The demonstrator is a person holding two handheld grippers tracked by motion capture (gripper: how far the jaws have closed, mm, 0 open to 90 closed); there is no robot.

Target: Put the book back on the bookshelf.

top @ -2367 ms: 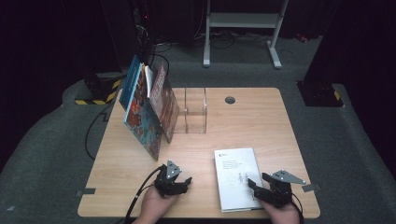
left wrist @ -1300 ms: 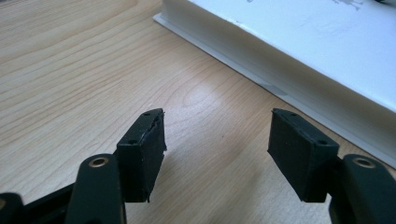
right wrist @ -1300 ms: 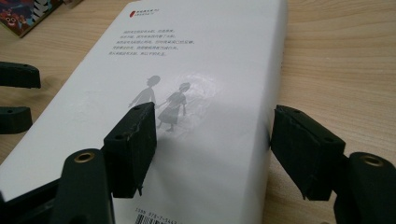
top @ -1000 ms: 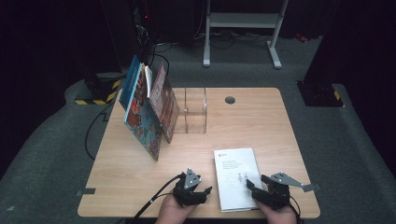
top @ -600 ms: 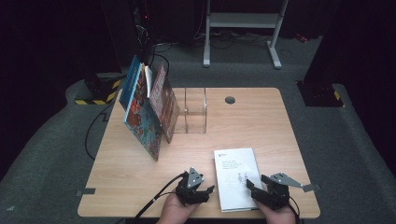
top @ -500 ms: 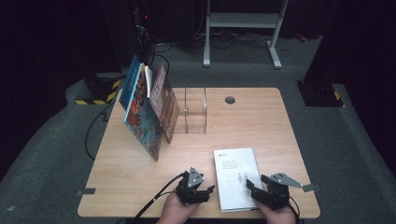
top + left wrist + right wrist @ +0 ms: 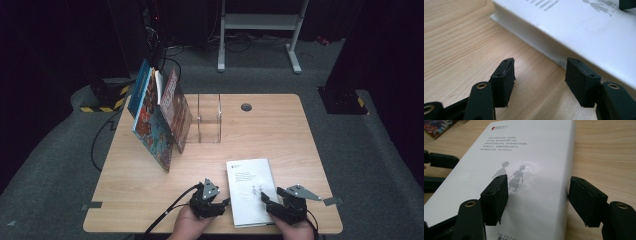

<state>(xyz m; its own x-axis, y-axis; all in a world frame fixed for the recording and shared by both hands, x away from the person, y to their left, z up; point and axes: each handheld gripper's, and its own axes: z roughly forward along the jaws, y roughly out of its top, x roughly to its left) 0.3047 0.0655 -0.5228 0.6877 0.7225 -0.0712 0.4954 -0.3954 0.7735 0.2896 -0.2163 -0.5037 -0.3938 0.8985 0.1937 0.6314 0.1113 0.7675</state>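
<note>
A white book [image 7: 250,185] lies flat near the table's front edge, with grey text and two small figures on its cover [image 7: 529,150]. My left gripper [image 7: 222,202] rests by the book's left side. In the left gripper view its jaws [image 7: 540,72] stand apart over bare wood and have just been closing slightly, with nothing between them; the book's thick edge [image 7: 544,47] lies just beyond. My right gripper [image 7: 268,201] is open and straddles the book's right edge [image 7: 537,187], one finger [image 7: 495,195] over the cover and the other off the edge over the table.
Several colourful books [image 7: 157,117] lean against a clear acrylic stand [image 7: 209,117] at the back left of the wooden table [image 7: 280,135]. A cable hole [image 7: 246,106] sits at the back. A white frame [image 7: 260,22] stands on the floor behind.
The left hand slid right across the table to the book's left side, then stayed there over the last second. The right hand and the book have not moved.
</note>
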